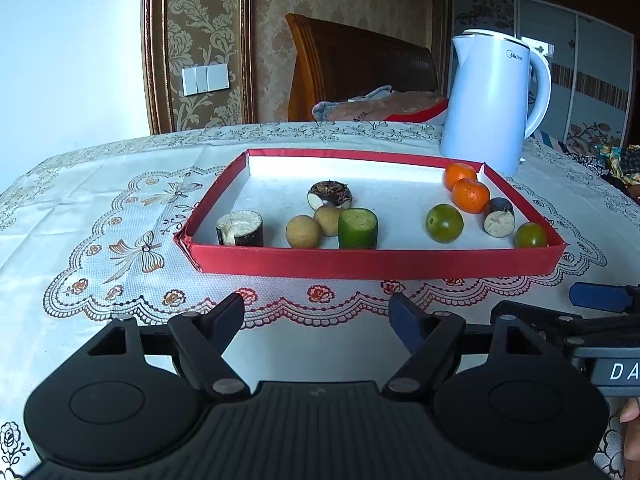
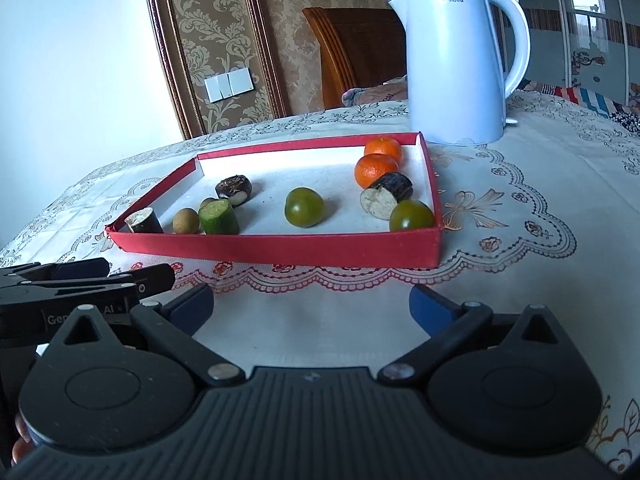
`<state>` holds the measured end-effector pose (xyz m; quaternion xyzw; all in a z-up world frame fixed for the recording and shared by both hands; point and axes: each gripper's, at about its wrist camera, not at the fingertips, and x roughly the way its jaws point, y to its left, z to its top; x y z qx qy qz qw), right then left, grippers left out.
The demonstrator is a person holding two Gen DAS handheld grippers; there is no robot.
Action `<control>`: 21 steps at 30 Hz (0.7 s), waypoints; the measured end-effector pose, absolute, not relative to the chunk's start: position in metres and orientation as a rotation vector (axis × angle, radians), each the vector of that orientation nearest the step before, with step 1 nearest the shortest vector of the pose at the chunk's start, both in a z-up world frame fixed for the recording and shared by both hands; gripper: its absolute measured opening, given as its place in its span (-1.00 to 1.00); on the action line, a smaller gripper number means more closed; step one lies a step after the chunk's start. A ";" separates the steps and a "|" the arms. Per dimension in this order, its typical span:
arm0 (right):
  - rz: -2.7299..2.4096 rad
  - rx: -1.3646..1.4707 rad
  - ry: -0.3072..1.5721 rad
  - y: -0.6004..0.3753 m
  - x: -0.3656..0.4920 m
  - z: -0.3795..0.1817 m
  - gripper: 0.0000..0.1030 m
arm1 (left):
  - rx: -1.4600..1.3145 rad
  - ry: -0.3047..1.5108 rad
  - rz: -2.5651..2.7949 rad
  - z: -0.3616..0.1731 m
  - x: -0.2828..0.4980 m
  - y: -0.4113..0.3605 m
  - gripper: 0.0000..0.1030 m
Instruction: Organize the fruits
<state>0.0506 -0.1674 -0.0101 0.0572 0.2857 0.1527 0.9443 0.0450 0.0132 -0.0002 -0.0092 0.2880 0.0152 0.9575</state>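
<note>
A red-rimmed tray (image 1: 372, 266) (image 2: 280, 250) lies on the tablecloth ahead of both grippers. At its right end sit two oranges (image 1: 470, 195) (image 2: 376, 169), two green tomatoes (image 1: 444, 223) (image 2: 303, 207) and a dark cane piece (image 1: 499, 218) (image 2: 385, 196). At its left end sit a green cane piece (image 1: 357, 228) (image 2: 218, 217), two brown longans (image 1: 303, 232) (image 2: 185, 221), a dark water chestnut (image 1: 330, 195) (image 2: 234, 189) and another dark cane piece (image 1: 240, 228) (image 2: 143, 221). My left gripper (image 1: 318, 318) is open and empty, short of the tray. My right gripper (image 2: 312, 306) is open and empty too.
A white electric kettle (image 1: 490, 104) (image 2: 456, 64) stands behind the tray's right corner. The lace-patterned tablecloth (image 1: 100, 208) covers the table. The right gripper shows at the right edge of the left wrist view (image 1: 600, 298); the left gripper shows at the left of the right wrist view (image 2: 80, 280).
</note>
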 end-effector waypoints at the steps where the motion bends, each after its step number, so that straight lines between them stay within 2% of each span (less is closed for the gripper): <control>1: 0.311 0.110 0.587 -0.166 0.051 -0.010 1.00 | -0.024 0.595 0.028 -0.001 0.045 0.014 0.54; 21: 0.307 0.101 0.606 -0.163 0.053 -0.012 1.00 | -0.019 0.608 0.022 -0.002 0.045 0.013 0.54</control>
